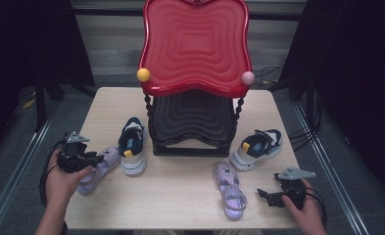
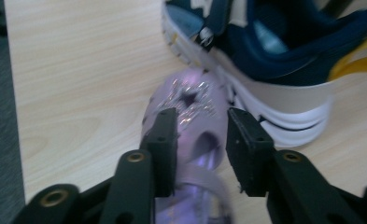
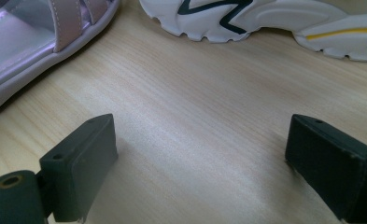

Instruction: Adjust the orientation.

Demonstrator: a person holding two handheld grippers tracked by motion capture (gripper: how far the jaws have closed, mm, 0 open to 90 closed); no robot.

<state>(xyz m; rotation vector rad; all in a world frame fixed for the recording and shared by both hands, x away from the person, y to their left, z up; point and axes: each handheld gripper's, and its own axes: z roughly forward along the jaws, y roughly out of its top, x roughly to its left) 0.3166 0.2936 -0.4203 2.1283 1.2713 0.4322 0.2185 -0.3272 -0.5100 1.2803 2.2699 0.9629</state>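
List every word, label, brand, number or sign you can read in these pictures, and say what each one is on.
No text can be read.
Navy sneaker: a small round emblem on its strap, too blurred to read.
White sneaker: a dark zigzag on the sole's side, a pattern, not lettering.
Purple sandal between the left tool's jaws: glitter and a star shape, no words.
Red rack: ripple ridges, no label.

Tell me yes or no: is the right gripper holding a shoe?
No. In the right gripper view the right gripper stands wide open over bare table, apart from the purple sandal and the white sneaker.
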